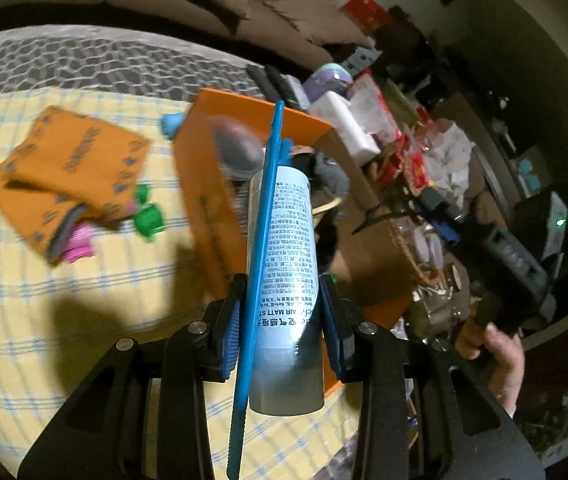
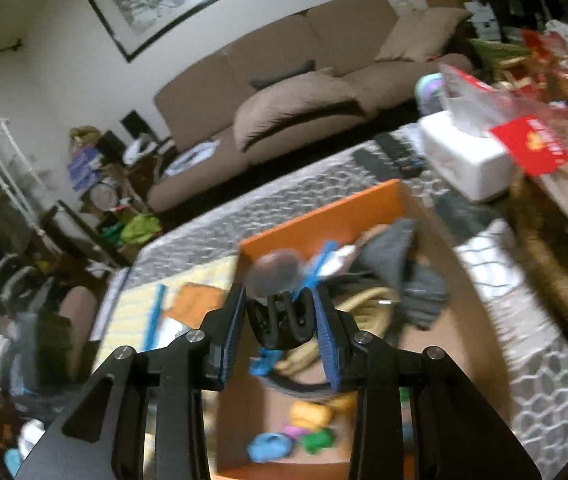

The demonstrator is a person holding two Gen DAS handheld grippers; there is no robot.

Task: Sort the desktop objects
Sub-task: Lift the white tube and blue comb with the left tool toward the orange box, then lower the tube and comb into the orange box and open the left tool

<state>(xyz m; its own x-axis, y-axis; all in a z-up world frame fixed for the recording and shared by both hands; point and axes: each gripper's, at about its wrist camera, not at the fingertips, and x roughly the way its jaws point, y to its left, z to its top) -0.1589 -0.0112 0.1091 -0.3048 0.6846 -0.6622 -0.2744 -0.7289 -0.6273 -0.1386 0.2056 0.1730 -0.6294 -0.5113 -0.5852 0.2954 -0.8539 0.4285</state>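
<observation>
Step in hand, as I judged: carrying items to orange box [image 2: 324, 216]. Left gripper [image 1: 282, 312] clenched on white tube [image 1: 288, 248], blue comb [image 1: 262, 240] pinned alongside; box lay at 12 o'clock beyond tube tip. Right gripper [image 2: 280, 320] grasped black clip-like object [image 2: 280, 324], hanging over box. Next move likely called for lowering inside walls, then release. Box held grey cloth [image 2: 400, 264], tan cord, small coloured toys [image 2: 312, 436] toward 6 o'clock. Orange pouch [image 1: 68, 176] on checked cloth [image 1: 44, 320], 10 o'clock.
</observation>
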